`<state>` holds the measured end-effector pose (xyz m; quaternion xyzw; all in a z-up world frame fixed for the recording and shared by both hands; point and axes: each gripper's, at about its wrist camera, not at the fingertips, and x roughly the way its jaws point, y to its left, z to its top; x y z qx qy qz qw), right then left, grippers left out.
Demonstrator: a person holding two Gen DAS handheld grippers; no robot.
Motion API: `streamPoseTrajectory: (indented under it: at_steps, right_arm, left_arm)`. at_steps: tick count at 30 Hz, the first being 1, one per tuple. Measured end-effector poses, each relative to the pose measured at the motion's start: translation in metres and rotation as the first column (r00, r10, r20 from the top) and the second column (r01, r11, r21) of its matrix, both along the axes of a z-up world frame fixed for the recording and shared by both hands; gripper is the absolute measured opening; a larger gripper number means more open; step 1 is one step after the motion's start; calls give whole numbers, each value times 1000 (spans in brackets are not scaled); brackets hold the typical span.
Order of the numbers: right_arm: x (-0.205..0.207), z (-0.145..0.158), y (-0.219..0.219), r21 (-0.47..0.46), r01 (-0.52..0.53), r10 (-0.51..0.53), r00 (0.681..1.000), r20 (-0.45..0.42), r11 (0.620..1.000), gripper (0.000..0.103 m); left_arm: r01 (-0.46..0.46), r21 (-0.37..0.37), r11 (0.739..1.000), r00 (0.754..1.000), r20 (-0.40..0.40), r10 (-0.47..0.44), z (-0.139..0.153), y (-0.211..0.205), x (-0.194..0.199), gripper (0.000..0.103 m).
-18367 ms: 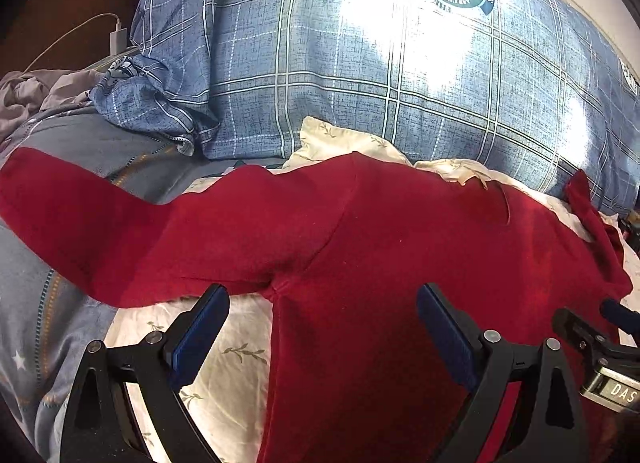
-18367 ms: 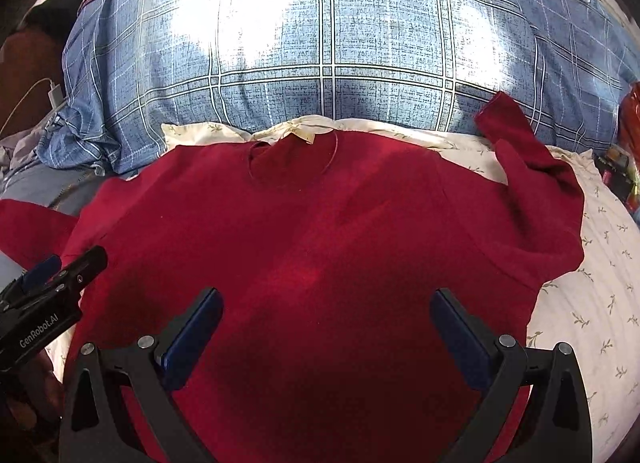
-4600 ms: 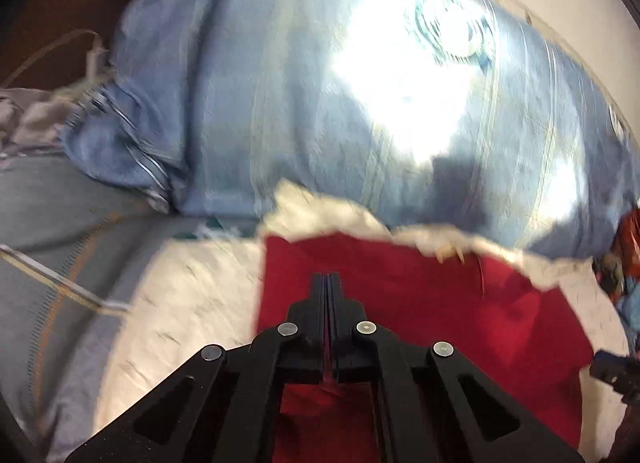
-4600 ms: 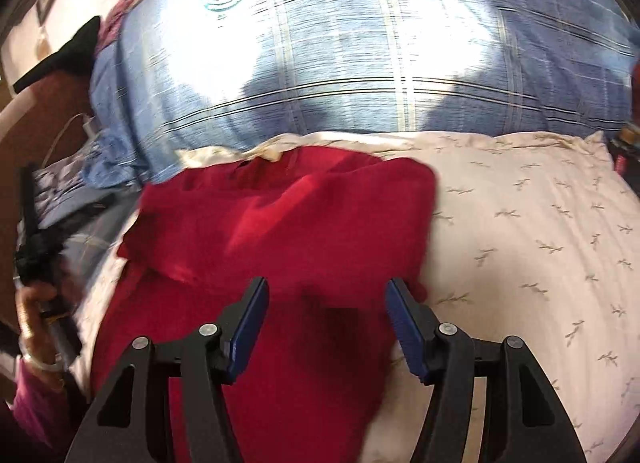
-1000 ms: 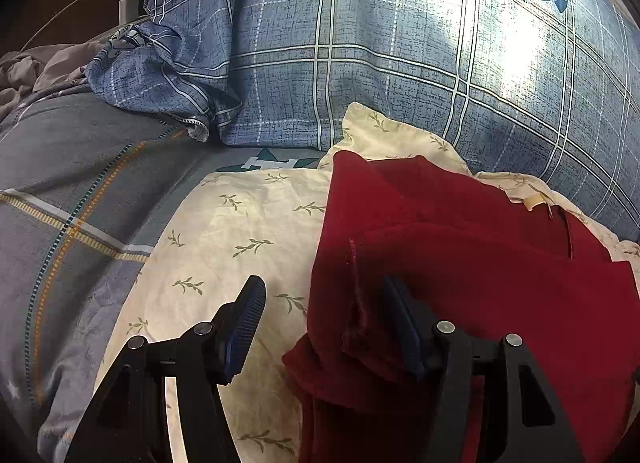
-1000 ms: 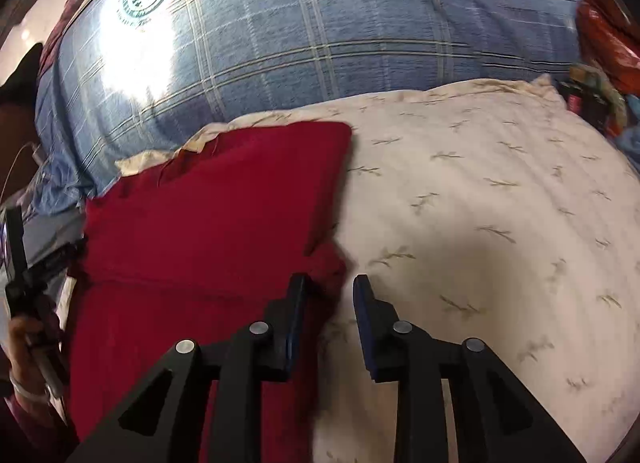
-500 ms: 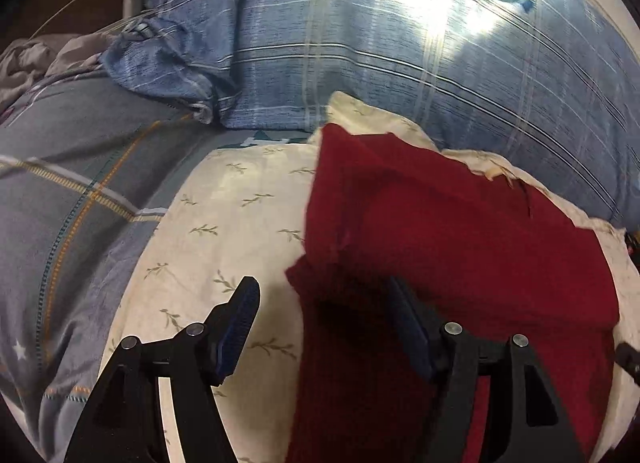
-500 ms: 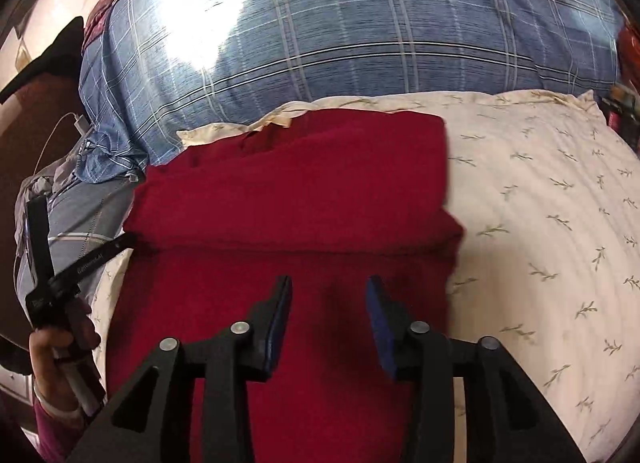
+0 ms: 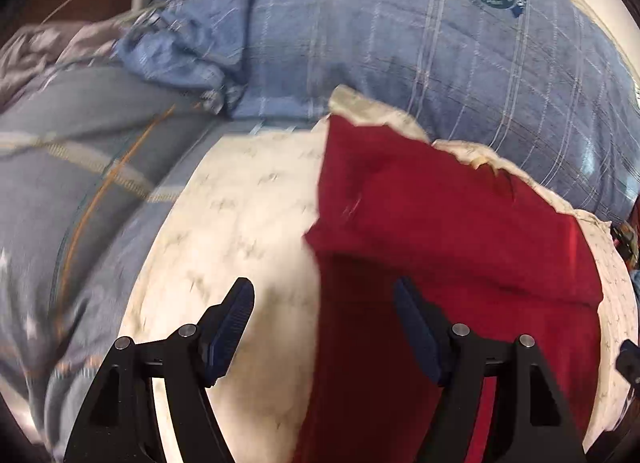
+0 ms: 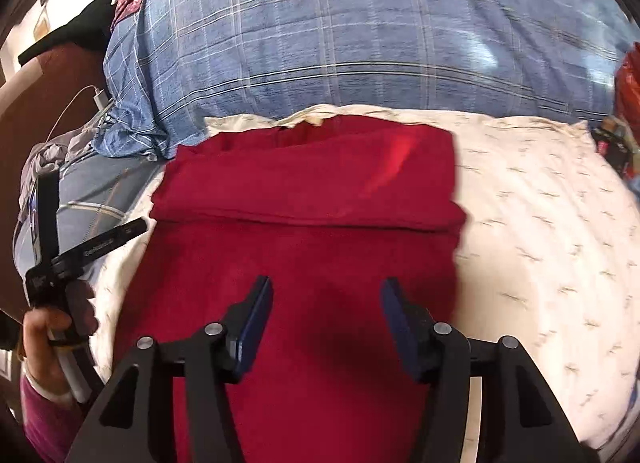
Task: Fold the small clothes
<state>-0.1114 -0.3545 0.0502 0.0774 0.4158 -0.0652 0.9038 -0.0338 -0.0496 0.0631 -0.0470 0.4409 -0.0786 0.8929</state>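
Bed as the work surface: grey bedding [image 9: 80, 191] at far left, a blue plaid pillow [image 9: 400, 47] across the back, a cream leaf-print pillow [image 9: 240, 215] underneath the work.

Left to right. Left gripper [image 9: 324, 327]: fingers apart, just been opening, nothing pinched; one pad over cream cloth, the other over the garment's left edge. Visible from the right wrist too, gripped by a hand [image 10: 52, 327] beside the cloth.

Red top [image 10: 304, 231]: spread on the cream pillow, sleeves tucked in to make a long rectangle, far portion doubled over as a thick band with its fold line running across. Likely light, soft, limp, knit-like, not slippery; prone to sagging and creasing when lifted from one point, and to sinking into the yielding pillow under pressure.

Right gripper [image 10: 326, 323]: fingers apart, just been opening, hovering above the near half of the top, nothing clamped.

Best hold, by judgement: both near corners at once, one per gripper, pinching every layer at the side edges, then carrying the near end over toward the band.
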Motion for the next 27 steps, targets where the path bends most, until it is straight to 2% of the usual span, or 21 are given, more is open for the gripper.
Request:
streamPoseTrajectory:
  at_steps: [5, 10, 20, 27]
  right_arm:
    - [-31, -21, -40, 62, 63, -62, 998, -20, 996, 59]
    - [-52, -36, -58, 125, 83, -81, 996, -19, 989, 59]
    - [-63, -54, -46, 134, 37, -29, 998, -59, 990, 61]
    - [-57, -47, -32, 113, 0, 5, 999, -45, 994, 61]
  left_arm:
    - [-57, -4, 998, 998, -14, 57, 1, 16, -30, 72]
    - [-99, 38, 994, 995, -21, 100, 2, 20, -58, 72]
    - [-48, 105, 993, 999, -17, 50, 4, 4, -89, 72]
    - [-31, 108, 994, 999, -15, 33, 3, 3, -96, 72]
